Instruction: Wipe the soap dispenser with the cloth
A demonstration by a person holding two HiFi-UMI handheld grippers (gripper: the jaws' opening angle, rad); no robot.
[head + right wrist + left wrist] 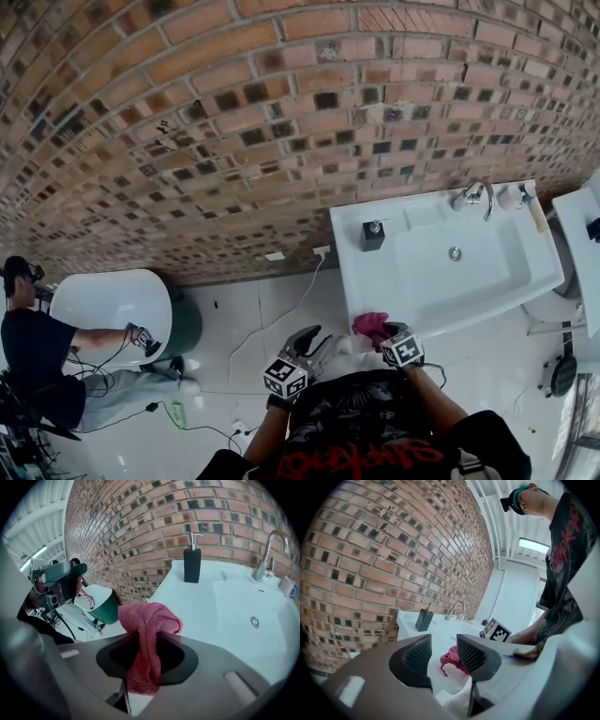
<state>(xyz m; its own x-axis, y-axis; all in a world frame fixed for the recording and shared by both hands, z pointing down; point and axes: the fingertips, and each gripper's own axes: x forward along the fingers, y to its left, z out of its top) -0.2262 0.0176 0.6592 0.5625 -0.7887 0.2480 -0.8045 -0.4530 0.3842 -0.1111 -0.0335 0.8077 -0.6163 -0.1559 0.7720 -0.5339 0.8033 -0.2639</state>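
Observation:
A black soap dispenser (373,234) with a silver pump stands on the back left corner of the white sink (487,281); it also shows in the left gripper view (424,619) and the right gripper view (192,564). My right gripper (146,656) is shut on a pink cloth (147,634), held at the sink's near left edge (370,325). My left gripper (443,656) is open and empty, left of the right one (305,342), with the cloth (452,660) seen beyond its jaws.
A brick wall (234,122) runs behind the sink. A chrome faucet (480,197) stands at the sink's back. A white tub (108,309) and a crouching person (37,361) are at the left. A white cable (272,323) trails over the floor.

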